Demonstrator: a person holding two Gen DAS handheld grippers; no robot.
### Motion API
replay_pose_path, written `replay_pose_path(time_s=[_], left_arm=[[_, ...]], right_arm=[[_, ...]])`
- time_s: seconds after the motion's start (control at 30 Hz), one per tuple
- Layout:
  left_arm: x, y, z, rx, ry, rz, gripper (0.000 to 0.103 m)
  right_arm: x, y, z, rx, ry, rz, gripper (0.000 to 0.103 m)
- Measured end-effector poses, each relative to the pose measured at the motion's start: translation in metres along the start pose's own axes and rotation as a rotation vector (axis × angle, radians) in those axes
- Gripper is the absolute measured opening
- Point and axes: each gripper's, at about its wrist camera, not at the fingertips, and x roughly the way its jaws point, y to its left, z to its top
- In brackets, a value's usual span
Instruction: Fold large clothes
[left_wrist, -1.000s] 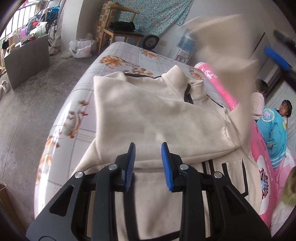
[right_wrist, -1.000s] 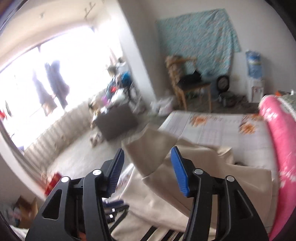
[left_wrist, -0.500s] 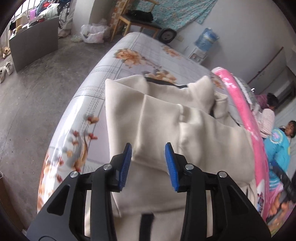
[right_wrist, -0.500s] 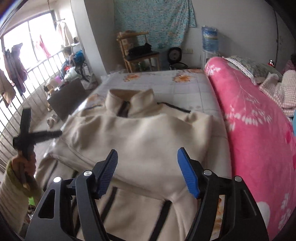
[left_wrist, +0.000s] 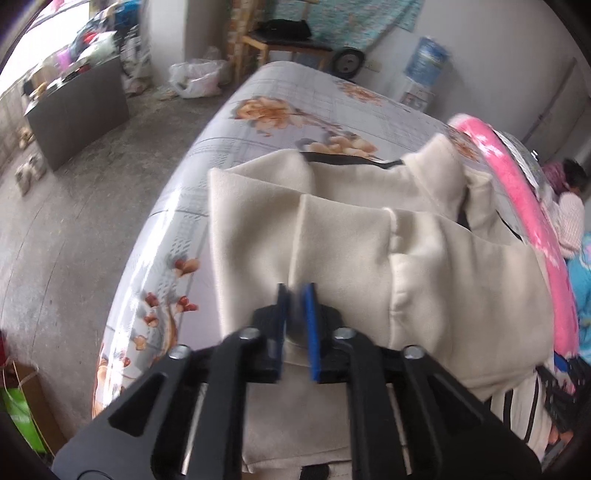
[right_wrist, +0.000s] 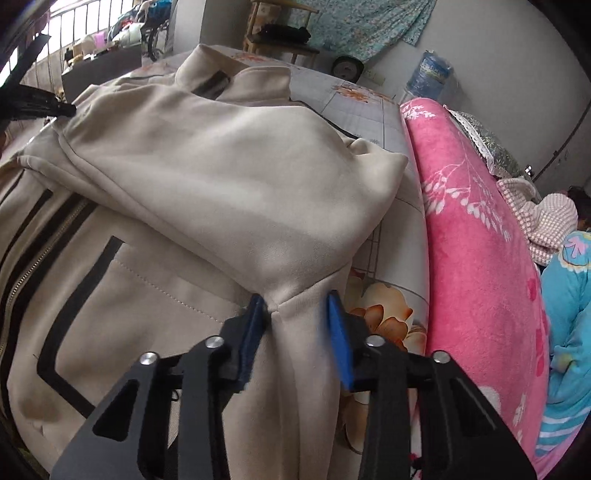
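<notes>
Jacket: a cream zip-up jacket (left_wrist: 369, 236) lies spread on the bed (left_wrist: 280, 110), collar toward the far end, both sleeves folded in across the chest.
Left hand-held gripper: the left hand-held gripper (left_wrist: 296, 295) has its blue pads nearly pressed together — a ridge of the folded sleeve cloth is pinched between them.
Right hand-held gripper: the right hand-held gripper (right_wrist: 297, 301) is closing, and a gathered fold of cream fabric at the jacket's side runs up between its blue fingers (right_wrist: 338, 325); the cloth touches the left pad, the right one looks just off it.
Jacket front: in the right wrist view the zip (right_wrist: 33, 258) and black trim stripes run down the lower front, with a black-outlined pocket beside them.
Bed: a grey sheet printed with orange flowers.
Blanket: a pink blanket (right_wrist: 476, 258) is heaped along the bed's right edge, just beside the jacket.
Background: a blue water bottle (left_wrist: 428, 59) by the far wall — a wooden chair (right_wrist: 277, 33) nearby.
</notes>
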Motion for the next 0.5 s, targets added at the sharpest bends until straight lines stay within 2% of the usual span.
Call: replay_pose_path(time_s=[0.03,0.1,0.2,0.27,0.37,0.47,0.5], left_arm=[[-0.003,-0.004,-0.001,0.032,-0.011,0.0,0.004],[-0.012,-0.012,-0.004,0.09,-0.034,-0.003,0.004],[-0.032,-0.014,-0.008,0.088,-0.07,-0.038,0.003],[-0.045,-0.012,-0.012,0.059,-0.083,-0.081,0.003],[-0.043,-0.003,-0.024,0.0,-0.026,-0.105,0.003],[-0.026,0.005,-0.038,-0.017,0.018,-0.09,0.003],[-0.022,0.009,-0.041,-0.036,0.018,-0.103,0.003]], right_arm=[[-0.001,0.0,0.0,-0.001,-0.008,-0.017,0.015],[-0.008,-0.009,0.001,0.054,-0.038,0.005,0.012],[-0.021,-0.033,-0.001,0.187,-0.087,0.066,0.012],[-0.021,-0.046,-0.006,0.25,-0.093,0.077,0.012],[-0.01,-0.062,-0.015,0.331,-0.072,0.12,0.011],[0.003,-0.076,-0.021,0.416,-0.048,0.227,0.013],[0.006,-0.078,-0.022,0.429,-0.044,0.26,0.017]])
